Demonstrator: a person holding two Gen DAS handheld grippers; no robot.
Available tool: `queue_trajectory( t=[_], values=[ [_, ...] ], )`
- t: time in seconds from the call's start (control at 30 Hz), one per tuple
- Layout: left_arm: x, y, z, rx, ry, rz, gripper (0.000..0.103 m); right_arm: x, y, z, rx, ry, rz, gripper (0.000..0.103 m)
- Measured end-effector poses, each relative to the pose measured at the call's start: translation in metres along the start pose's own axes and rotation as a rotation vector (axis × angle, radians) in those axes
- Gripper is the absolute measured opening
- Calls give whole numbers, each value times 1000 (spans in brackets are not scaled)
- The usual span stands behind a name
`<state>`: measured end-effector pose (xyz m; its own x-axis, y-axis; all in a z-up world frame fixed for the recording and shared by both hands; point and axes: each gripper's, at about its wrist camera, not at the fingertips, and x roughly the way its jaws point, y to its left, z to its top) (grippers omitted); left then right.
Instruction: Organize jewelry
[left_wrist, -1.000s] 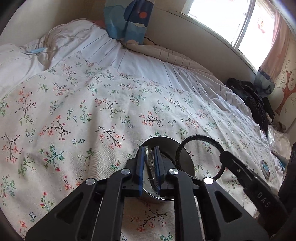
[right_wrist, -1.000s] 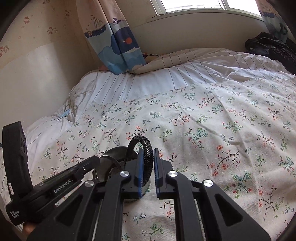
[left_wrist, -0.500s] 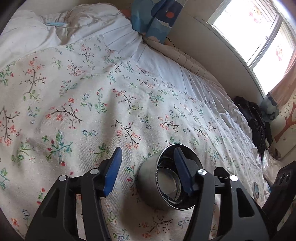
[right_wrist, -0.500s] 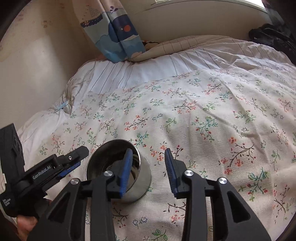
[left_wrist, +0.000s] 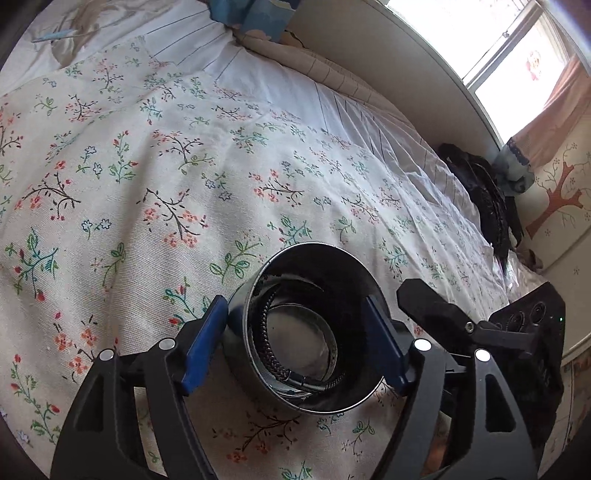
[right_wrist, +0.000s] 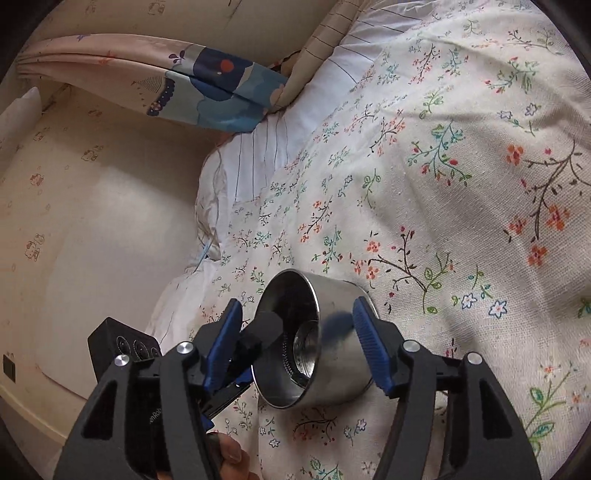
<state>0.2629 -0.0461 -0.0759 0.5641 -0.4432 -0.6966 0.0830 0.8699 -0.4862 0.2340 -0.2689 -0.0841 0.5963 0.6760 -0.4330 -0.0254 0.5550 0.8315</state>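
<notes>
Left wrist view: left gripper (left_wrist: 295, 339) had gone from pinched on the cup wall a second earlier to spread wide, jaws opening further, blue pads either side of the steel cup (left_wrist: 310, 332) with the left pad close to the outer wall and no visible squeeze. Cup sat just ahead of the fingertips on the floral bedspread (left_wrist: 184, 184), tipped so its mouth faced the camera. Inside it: the black braided bracelet (left_wrist: 269, 350) curled along the near-left wall, plus a wide metal band (left_wrist: 314, 325) behind it. Right gripper's finger (left_wrist: 432, 306) showed just right of the cup, clear of the rim. Right wrist view: right gripper (right_wrist: 295, 339) had been clamped on the bracelet a second earlier; here it was spread and opening, nothing between the pads except the cup body (right_wrist: 332, 343) straddled ahead of it, right pad close to the wall, contact unclear. Bracelet (right_wrist: 286, 354) visible only as a sliver inside the mouth. Left gripper's finger (right_wrist: 266, 328) crossed in front of the rim, to the left of centre. Part of a hand (right_wrist: 229, 461) showed at bottom edge. Reading: bracelet drop done, both releases in progress, cup free-standing on soft bedding. Risk: it looked tilted, so a nudge on withdrawal could roll it. No other loose jewelry in either view.
</notes>
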Motion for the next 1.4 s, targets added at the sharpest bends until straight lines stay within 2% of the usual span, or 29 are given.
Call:
queue_trajectory(
  t=[0.1,0.2,0.27,0.4,0.5,0.6,0.73,0.83,1.0,1.03,1.07,1.1,1.13,1.2,1.3,1.4],
  values=[
    [-5,-5,-8,20,23,-2,70,-15,-2,-11,28,21,24,66],
    [-12,-10,-22,50,79,-2,70,-36,1,-23,14,25,-5,66],
    [-22,-12,-34,73,93,46,71,-58,7,-32,-34,-8,-89,66],
    [-55,-7,-53,91,42,125,73,-97,24,-56,-196,-34,-264,66],
    [-79,-4,-65,102,-3,189,73,-101,26,-84,-305,44,-360,66],
    [-91,-6,-82,146,10,212,73,-103,21,-106,-357,84,-438,66],
    [-94,-25,-115,285,80,200,73,-116,16,-104,-345,28,-462,66],
    [-94,-42,-141,411,104,247,73,-119,14,-99,-325,-2,-468,66],
    [-91,-51,-149,457,101,283,73,-116,17,-98,-330,-2,-466,66],
    [-90,-51,-149,458,104,287,70,-116,17,-98,-331,0,-468,66],
    [-89,-50,-149,454,113,282,56,-115,16,-98,-330,2,-468,66],
    [-88,-48,-149,443,132,271,35,-115,16,-98,-328,2,-468,66],
    [-85,-45,-149,429,157,257,28,-115,16,-97,-327,1,-467,66],
    [-90,-43,-149,413,158,222,17,-115,15,-97,-324,-2,-465,66],
    [-104,-40,-149,389,126,180,9,-115,16,-97,-327,-3,-466,66],
    [-127,-36,-143,344,42,94,8,-113,17,-99,-343,4,-470,66]
  ],
)
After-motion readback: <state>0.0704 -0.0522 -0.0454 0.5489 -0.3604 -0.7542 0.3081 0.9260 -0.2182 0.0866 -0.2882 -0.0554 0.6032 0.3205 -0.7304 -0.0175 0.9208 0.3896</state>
